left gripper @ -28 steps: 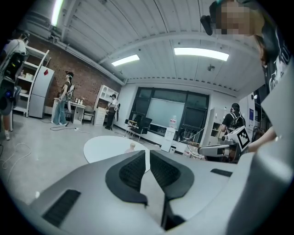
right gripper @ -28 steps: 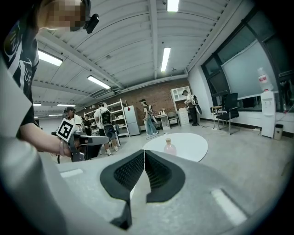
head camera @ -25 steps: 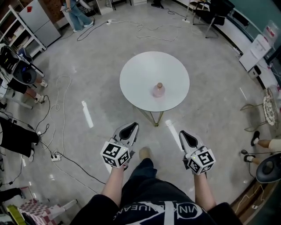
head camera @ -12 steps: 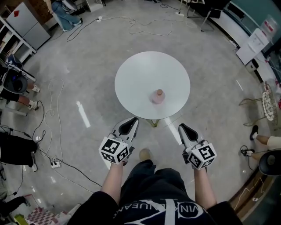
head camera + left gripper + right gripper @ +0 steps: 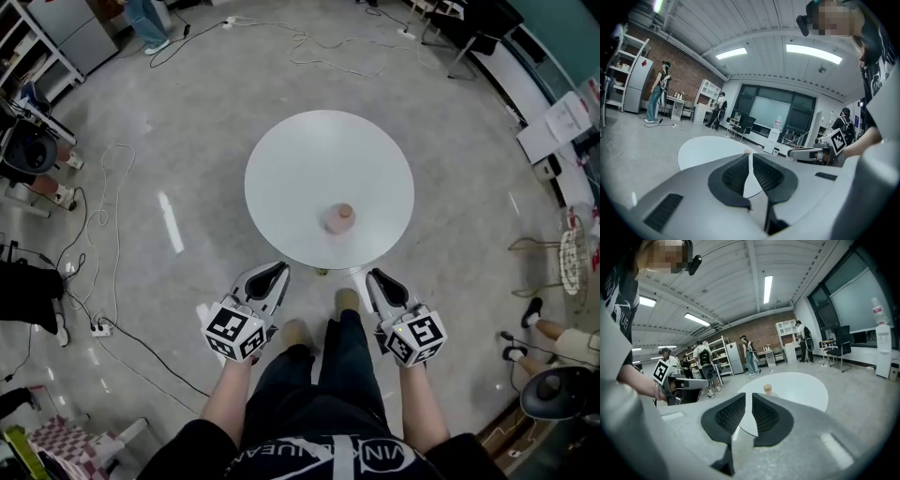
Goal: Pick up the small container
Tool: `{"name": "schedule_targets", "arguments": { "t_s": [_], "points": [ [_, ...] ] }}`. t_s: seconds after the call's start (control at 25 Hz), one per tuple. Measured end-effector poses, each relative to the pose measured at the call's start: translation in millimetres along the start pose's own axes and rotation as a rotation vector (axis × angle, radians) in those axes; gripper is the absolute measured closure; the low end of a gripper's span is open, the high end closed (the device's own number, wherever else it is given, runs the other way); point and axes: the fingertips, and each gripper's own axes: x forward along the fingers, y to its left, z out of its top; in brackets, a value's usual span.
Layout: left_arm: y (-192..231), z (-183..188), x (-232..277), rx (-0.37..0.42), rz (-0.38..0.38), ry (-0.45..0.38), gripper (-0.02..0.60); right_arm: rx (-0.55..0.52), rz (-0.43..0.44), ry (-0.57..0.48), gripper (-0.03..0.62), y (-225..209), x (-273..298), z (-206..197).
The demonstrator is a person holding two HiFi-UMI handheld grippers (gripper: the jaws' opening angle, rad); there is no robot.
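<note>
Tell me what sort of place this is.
Most likely an open lab or workshop: brick wall, storage shelving, and loose cables across a concrete floor.

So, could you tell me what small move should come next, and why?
Probably ease the right claw forward over the rim of the table toward the small container while opening wider. The container stands upright near the table's near edge, ahead of that claw, whose jaws have just been opening but stand only a slit apart, empty.
</note>
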Motion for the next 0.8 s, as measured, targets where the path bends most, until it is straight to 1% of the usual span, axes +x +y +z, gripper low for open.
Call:
{"name": "schedule_targets", "arguments": {
  "t_s": [0.24,0.4,0.8],
  "points": [
    [16,-4,7,-0.034,0.088,-0.02,0.554,-0.079,0.092,0.079,0.562,-14,40,1],
    [17,-3,27,-0.061,0.146,-0.029,0.554,-0.131,0.152,0.114,0.548,-34,60,10],
    [27,-27,61,-0.109,0.218,-0.022,0.554,-0.205,0.257,0.189,0.483,-51,108,-7]
  ]
}}
